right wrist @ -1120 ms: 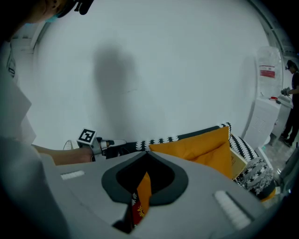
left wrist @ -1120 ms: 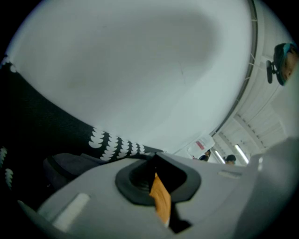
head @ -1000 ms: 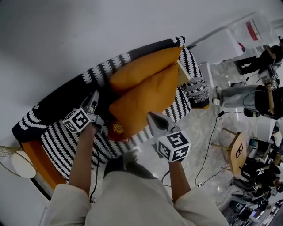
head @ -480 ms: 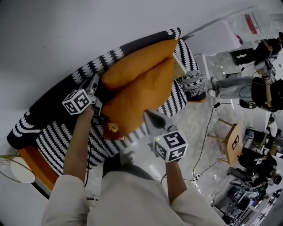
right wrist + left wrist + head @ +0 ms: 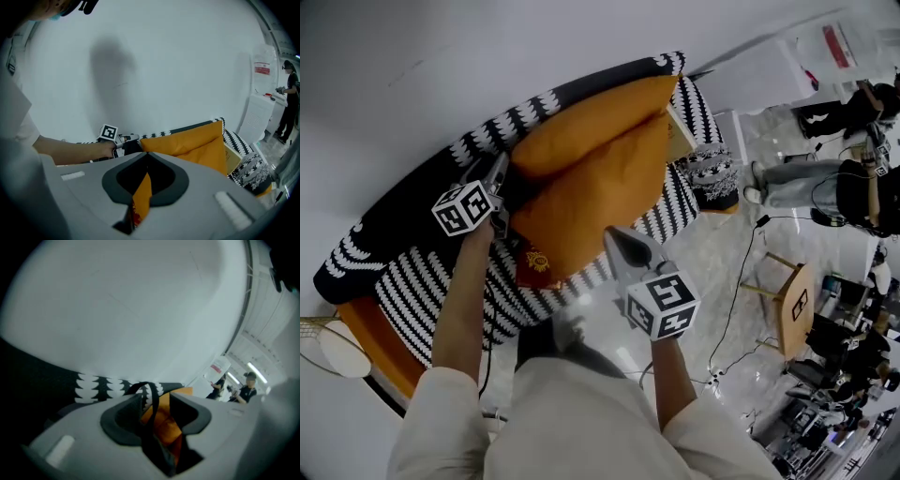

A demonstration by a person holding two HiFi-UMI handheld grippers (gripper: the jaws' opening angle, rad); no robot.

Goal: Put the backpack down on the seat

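An orange backpack with a red emblem leans on the black-and-white striped sofa seat and against its backrest. My left gripper is at the backpack's upper left corner. In the left gripper view its jaws are opening; the black carry strap still loops between them, and the orange fabric shows through the gap. My right gripper hovers at the backpack's lower edge. Its tips meet, shut with nothing seen between them, and the backpack lies beyond.
A patterned cushion sits at the sofa's right end. On the marble floor to the right are a wooden stool, a black cable and people. A white wall runs behind the sofa. A round white object is at the lower left.
My left gripper and the backpack's top corner have shifted a little toward the sofa back. The right gripper stays about where it was, near the lower edge.
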